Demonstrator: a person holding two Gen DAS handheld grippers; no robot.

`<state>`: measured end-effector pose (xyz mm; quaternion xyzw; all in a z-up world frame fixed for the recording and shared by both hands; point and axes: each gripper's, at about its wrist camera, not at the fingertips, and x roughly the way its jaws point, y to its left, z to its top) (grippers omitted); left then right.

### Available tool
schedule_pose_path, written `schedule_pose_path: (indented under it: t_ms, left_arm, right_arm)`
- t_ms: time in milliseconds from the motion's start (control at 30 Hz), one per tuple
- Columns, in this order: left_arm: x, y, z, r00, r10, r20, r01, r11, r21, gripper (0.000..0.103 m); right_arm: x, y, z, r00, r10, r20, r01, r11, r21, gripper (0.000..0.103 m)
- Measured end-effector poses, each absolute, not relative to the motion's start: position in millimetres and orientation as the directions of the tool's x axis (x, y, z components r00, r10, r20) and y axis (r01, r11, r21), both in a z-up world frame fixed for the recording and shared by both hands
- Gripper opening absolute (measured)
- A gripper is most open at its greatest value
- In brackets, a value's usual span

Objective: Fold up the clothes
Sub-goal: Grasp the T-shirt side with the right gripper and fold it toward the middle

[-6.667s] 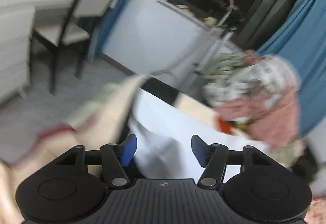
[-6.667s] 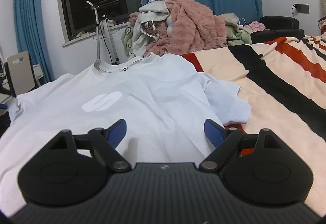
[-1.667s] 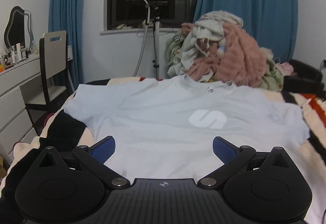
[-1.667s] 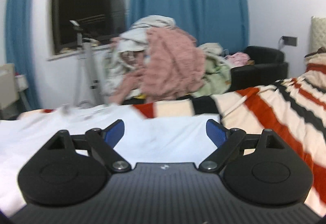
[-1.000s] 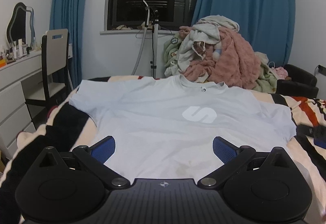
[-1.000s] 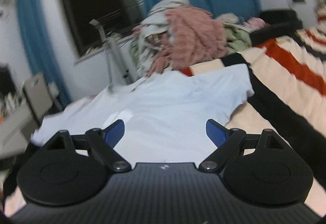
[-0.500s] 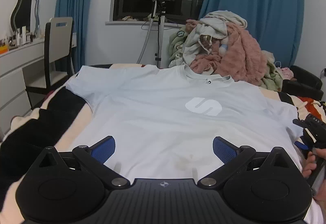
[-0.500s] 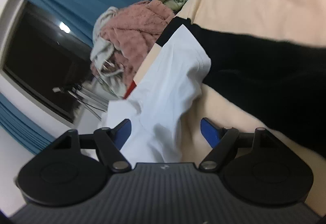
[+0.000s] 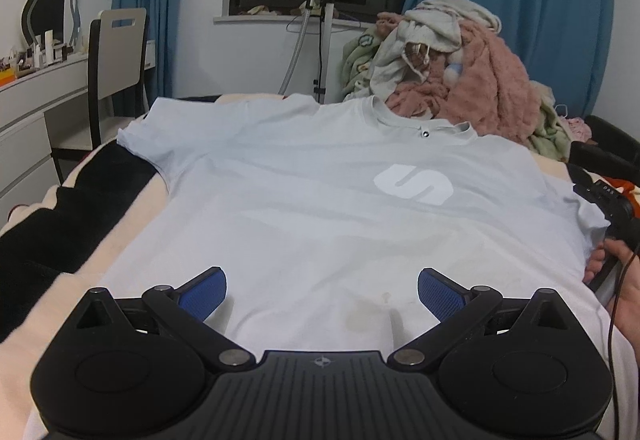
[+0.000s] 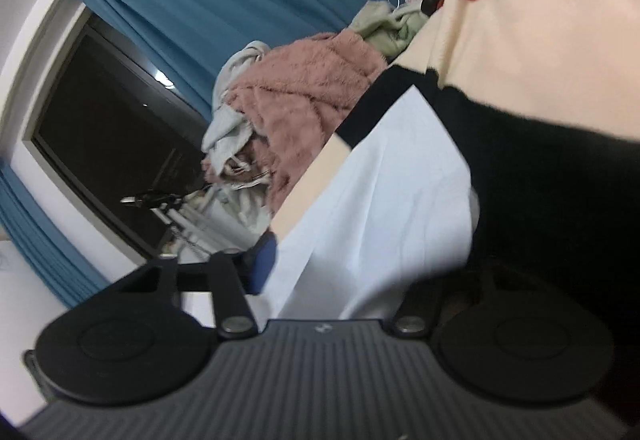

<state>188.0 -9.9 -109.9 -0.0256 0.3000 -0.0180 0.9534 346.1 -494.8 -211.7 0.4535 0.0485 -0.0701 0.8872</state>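
Pale blue T-shirt (image 9: 320, 200) spread flat, face up, across centre frame on a striped fleece bed (image 9: 48, 232); smooth thin cotton, white logo on chest. Left claw (image 9: 322, 290) spread wide, low in frame over hem. Right claw (image 10: 360, 260), tilted sideways since a moment ago, now down at the sleeve (image 10: 392, 192) at right edge; grip unclear, one finger hidden by cloth. Likely preparing a sleeve fold. Fluffy pink laundry heap (image 9: 472, 92) upper right.
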Motion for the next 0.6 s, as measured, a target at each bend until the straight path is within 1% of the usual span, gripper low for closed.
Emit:
schedule_pose_path:
  t_ms: [33, 67, 100, 133, 167, 200, 267, 300, 367, 467, 600]
  left_arm:
    - [191, -11, -112, 0.815, -0.049, -0.577, 0.018, 0.998, -0.060, 0.103]
    - [193, -12, -115, 0.811, -0.050, -0.583, 0.019, 0.998, -0.059, 0.103]
    - [196, -14, -117, 0.806, -0.051, -0.589, 0.021, 0.998, -0.058, 0.103]
    - [199, -15, -119, 0.803, -0.053, -0.593, 0.025, 0.998, -0.055, 0.103]
    - [202, -17, -119, 0.802, -0.054, -0.594, 0.029, 0.998, -0.052, 0.103]
    - [205, -19, -119, 0.801, -0.055, -0.596, 0.033, 0.998, -0.048, 0.103]
    - [210, -20, -113, 0.814, -0.033, -0.580, 0.028, 0.999, -0.018, 0.103]
    - [209, -17, -108, 0.821, -0.026, -0.570, 0.024, 1.000, -0.011, 0.103]
    - [200, -5, -96, 0.830, -0.027, -0.557, 0.018, 1.000, -0.023, 0.103]
    - [187, 14, -77, 0.843, -0.030, -0.537, 0.009, 0.999, -0.041, 0.103]
    - [169, 40, -51, 0.860, -0.032, -0.509, -0.002, 0.998, -0.065, 0.103]
  right_arm:
    - [349, -496, -210, 0.984, -0.093, -0.152, 0.178, 0.586, 0.791, 0.041]
    - [350, -497, -210, 0.983, -0.105, -0.149, 0.183, 0.587, 0.789, 0.031]
    - [350, -497, -210, 0.979, -0.128, -0.156, 0.201, 0.587, 0.784, 0.024]
    - [349, -497, -210, 0.975, -0.150, -0.161, 0.219, 0.586, 0.780, 0.012]
    - [346, -495, -208, 0.972, -0.174, -0.159, 0.232, 0.590, 0.773, 0.009]
    - [342, -493, -202, 0.967, -0.202, -0.154, 0.247, 0.613, 0.750, 0.009]
    - [335, -487, -190, 0.956, -0.256, -0.141, 0.279, 0.657, 0.701, 0.004]
    - [333, -485, -180, 0.950, -0.279, -0.141, 0.300, 0.690, 0.659, 0.004]
    - [334, -475, -151, 0.935, -0.325, -0.145, 0.349, 0.761, 0.547, 0.004]
    - [333, -451, -94, 0.924, -0.355, -0.142, 0.382, 0.836, 0.395, 0.004]
    - [339, -395, -30, 0.925, -0.362, -0.117, 0.378, 0.910, 0.173, 0.004]
